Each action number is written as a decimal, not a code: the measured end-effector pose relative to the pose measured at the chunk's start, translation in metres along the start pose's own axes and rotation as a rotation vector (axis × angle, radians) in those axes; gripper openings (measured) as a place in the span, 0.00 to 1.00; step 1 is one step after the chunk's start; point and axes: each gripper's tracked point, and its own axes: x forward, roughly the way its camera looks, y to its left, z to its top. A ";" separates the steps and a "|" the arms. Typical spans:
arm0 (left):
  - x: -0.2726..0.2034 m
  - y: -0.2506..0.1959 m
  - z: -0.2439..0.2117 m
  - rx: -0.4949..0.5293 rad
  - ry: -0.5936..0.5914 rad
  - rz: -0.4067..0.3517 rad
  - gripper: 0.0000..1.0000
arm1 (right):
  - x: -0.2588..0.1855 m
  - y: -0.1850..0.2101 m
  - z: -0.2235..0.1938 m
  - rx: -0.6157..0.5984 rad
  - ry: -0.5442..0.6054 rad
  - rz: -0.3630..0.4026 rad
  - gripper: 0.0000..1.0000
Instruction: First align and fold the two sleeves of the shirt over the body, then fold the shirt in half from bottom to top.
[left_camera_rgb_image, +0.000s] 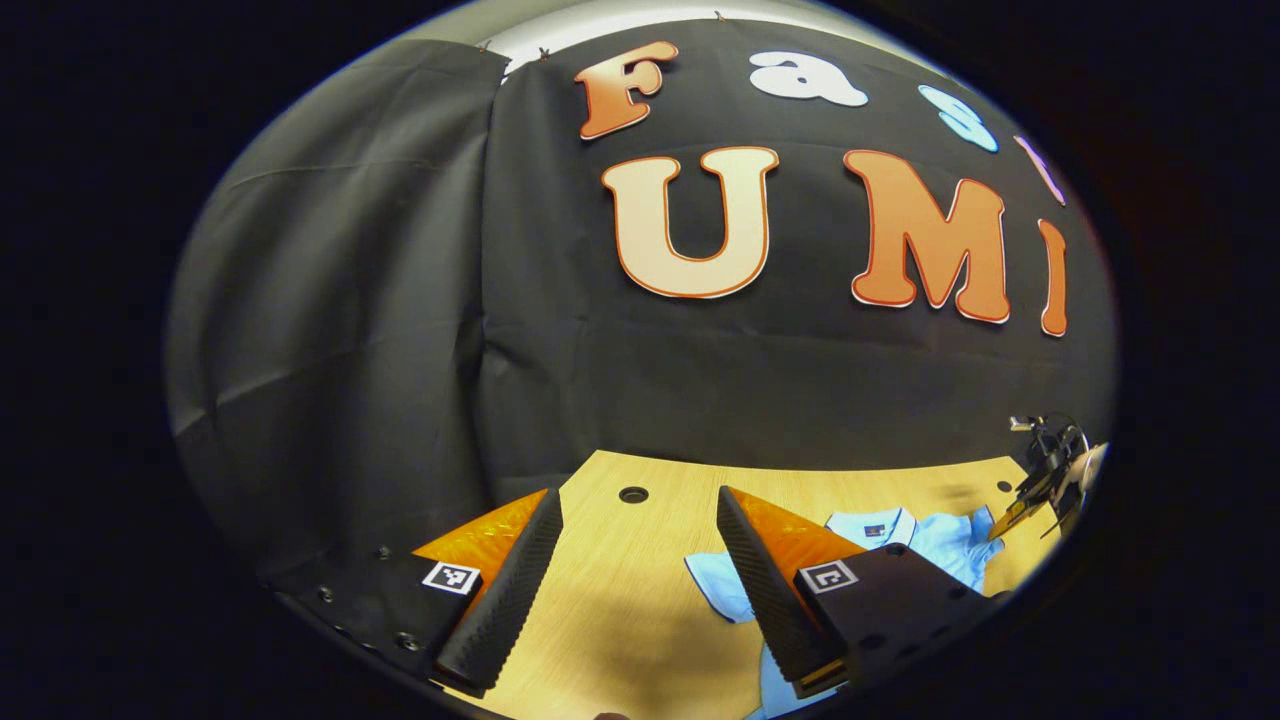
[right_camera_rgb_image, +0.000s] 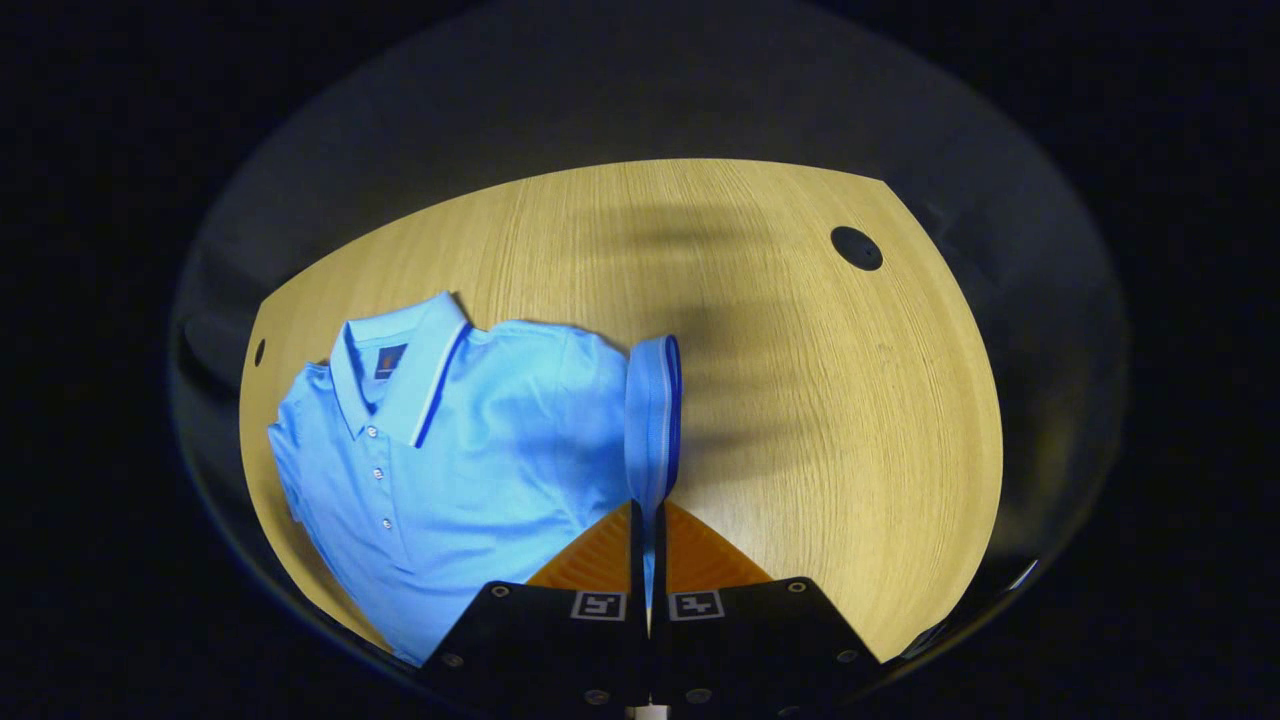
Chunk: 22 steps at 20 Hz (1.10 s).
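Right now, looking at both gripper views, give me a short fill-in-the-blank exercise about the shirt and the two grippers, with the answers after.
1. The right gripper is shut on the shirt's ____, lifting its cuff off the table.
2. The left gripper hovers with its fingers ____, holding nothing.
3. The shirt lies with its buttons facing ____.
4. The shirt's collar carries a white and dark ____ along its edge.

Answers: sleeve; open; up; stripe

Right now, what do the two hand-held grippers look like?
Each hand-held gripper, left and right, has a black body studded with screws and two square black-and-white tags. The left one's fingers carry ribbed pads. The far gripper trails thin cables.
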 end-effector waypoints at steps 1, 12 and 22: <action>0.005 0.007 0.003 0.003 -0.004 -0.013 0.99 | -0.008 0.008 0.001 0.012 -0.008 0.008 0.01; 0.054 0.080 -0.002 -0.010 0.008 -0.090 1.00 | -0.053 0.120 -0.007 -0.042 -0.063 0.046 0.01; 0.070 0.123 -0.015 -0.037 0.034 -0.079 1.00 | -0.046 0.225 -0.034 -0.116 -0.028 0.176 0.02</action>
